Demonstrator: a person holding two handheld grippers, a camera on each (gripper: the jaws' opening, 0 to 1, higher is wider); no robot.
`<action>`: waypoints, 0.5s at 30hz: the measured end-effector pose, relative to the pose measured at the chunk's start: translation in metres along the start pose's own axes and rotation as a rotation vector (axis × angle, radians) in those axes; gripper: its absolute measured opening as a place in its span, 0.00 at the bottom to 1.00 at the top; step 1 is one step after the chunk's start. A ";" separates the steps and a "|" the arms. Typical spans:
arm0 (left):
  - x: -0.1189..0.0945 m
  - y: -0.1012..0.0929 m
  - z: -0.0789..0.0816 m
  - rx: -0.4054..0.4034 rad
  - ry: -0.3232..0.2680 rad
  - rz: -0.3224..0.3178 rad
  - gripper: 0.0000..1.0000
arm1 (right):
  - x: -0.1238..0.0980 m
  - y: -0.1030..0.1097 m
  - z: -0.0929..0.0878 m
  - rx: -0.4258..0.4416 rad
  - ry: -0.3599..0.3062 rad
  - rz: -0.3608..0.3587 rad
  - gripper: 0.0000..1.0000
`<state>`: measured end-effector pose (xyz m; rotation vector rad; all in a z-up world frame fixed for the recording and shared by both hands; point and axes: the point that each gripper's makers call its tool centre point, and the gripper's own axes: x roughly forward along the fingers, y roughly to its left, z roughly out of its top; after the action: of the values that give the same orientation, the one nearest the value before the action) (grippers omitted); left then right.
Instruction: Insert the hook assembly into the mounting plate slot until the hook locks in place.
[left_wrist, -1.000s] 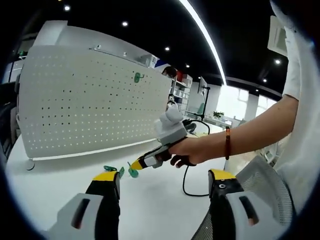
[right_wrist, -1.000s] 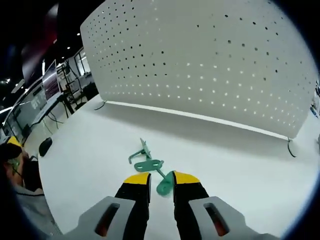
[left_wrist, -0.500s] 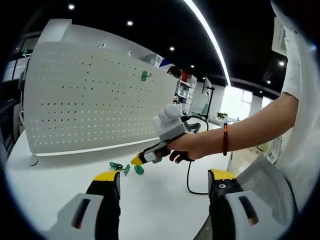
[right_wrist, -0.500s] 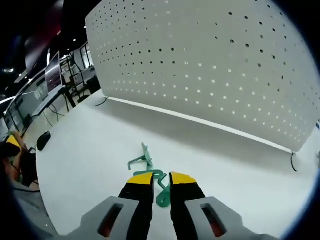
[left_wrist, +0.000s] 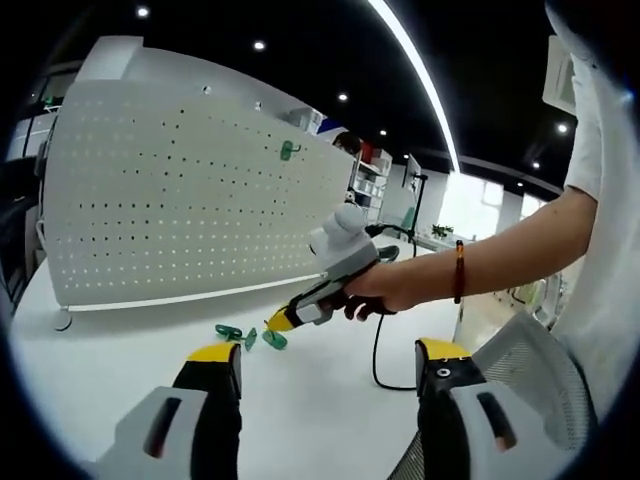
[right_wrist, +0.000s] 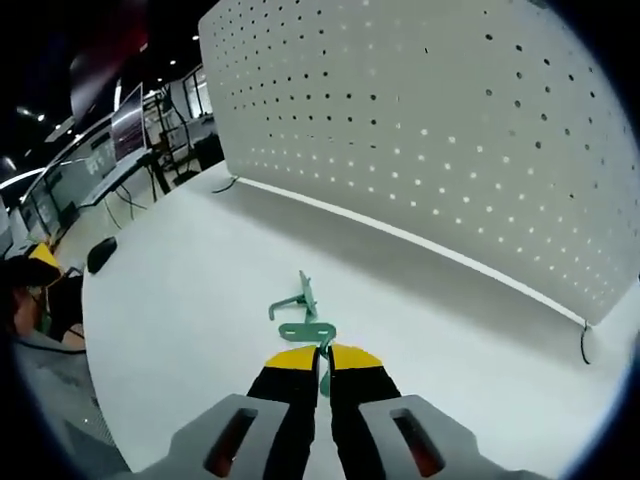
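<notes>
The white perforated mounting plate (left_wrist: 180, 190) stands upright at the back of the white table (left_wrist: 120, 360); one green hook (left_wrist: 288, 151) hangs near its top edge. In the left gripper view a hand holds my right gripper (left_wrist: 277, 324) low over the table, its yellow tips on a green hook assembly (left_wrist: 272, 339). A second green hook (left_wrist: 228, 331) lies just beside it. The right gripper (right_wrist: 321, 356) is shut on the green hook assembly (right_wrist: 306, 331), whose stem is pinched between the jaws. The other hook (right_wrist: 300, 297) lies just beyond, before the plate (right_wrist: 450, 150). My left gripper (left_wrist: 328, 355) hovers open and holds nothing.
A black cable (left_wrist: 378, 360) curls on the table to the right of the hooks. A grey mesh chair back (left_wrist: 530, 370) sits at lower right. In the right gripper view a person (right_wrist: 30, 300) sits at far left, near a dark object (right_wrist: 100, 253) on the table edge.
The right gripper's jaws have come together on the hook assembly's stem. The right hand has shifted slightly; the left gripper stays open in place.
</notes>
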<state>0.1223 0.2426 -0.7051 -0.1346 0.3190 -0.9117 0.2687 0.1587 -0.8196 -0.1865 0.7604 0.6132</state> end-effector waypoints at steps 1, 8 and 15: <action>0.000 0.000 0.000 -0.002 -0.002 0.001 0.73 | 0.000 -0.002 -0.001 -0.006 0.007 -0.006 0.02; -0.002 0.002 0.000 -0.005 -0.009 0.004 0.72 | 0.005 -0.004 -0.014 -0.005 0.095 -0.039 0.11; -0.004 0.006 0.003 -0.014 -0.024 0.014 0.71 | 0.013 -0.006 -0.023 0.019 0.131 -0.063 0.11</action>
<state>0.1253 0.2495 -0.7028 -0.1564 0.3036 -0.8932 0.2662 0.1515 -0.8456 -0.2340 0.8836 0.5381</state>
